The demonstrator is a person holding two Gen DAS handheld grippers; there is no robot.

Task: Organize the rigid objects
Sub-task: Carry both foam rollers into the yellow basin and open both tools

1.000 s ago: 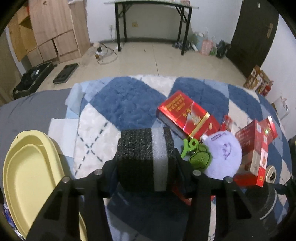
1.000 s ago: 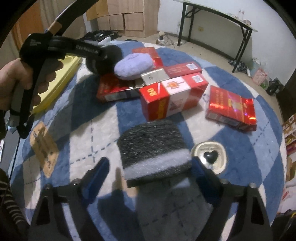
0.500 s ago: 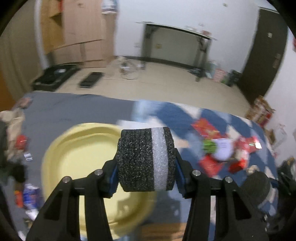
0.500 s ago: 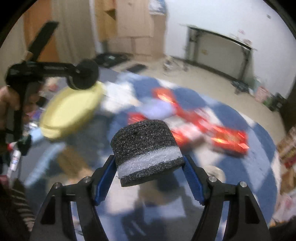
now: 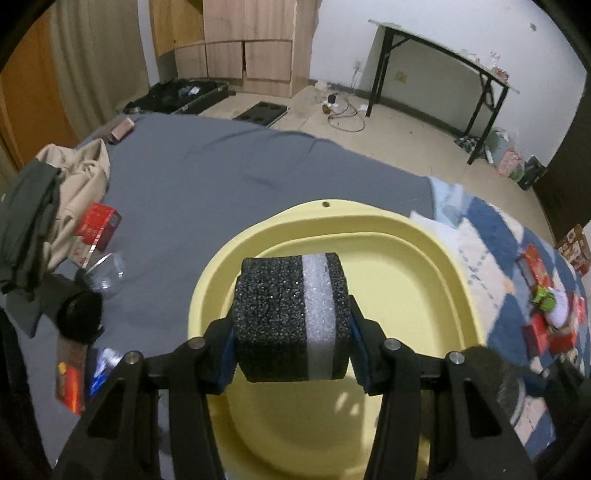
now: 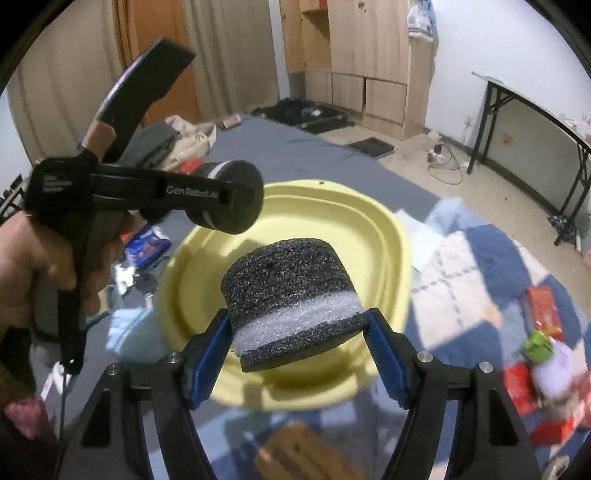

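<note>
While both claws hover over the empty yellow basin (image 5: pixel 424 236), nothing is sorted yet — left claw (image 5: pixel 291 325) and right claw (image 6: pixel 295 314) each clamp a foam block; red boxes (image 6: pixel 543 310) wait far right on the bed.

walls: plain white (image 5: pixel 424 22) | floor: pale beige, with a tangle of cables (image 5: pixel 345 112) lying near the wall | furniture: light wooden cabinets (image 5: pixel 251 40) stood against the far wall; a black-legged folding table (image 5: pixel 443 48) beside them; a dark door (image 5: pixel 576 147) at right | curtain: beige (image 5: pixel 92 62) hung at left | bed: grey sheet (image 5: pixel 221 173)
</note>
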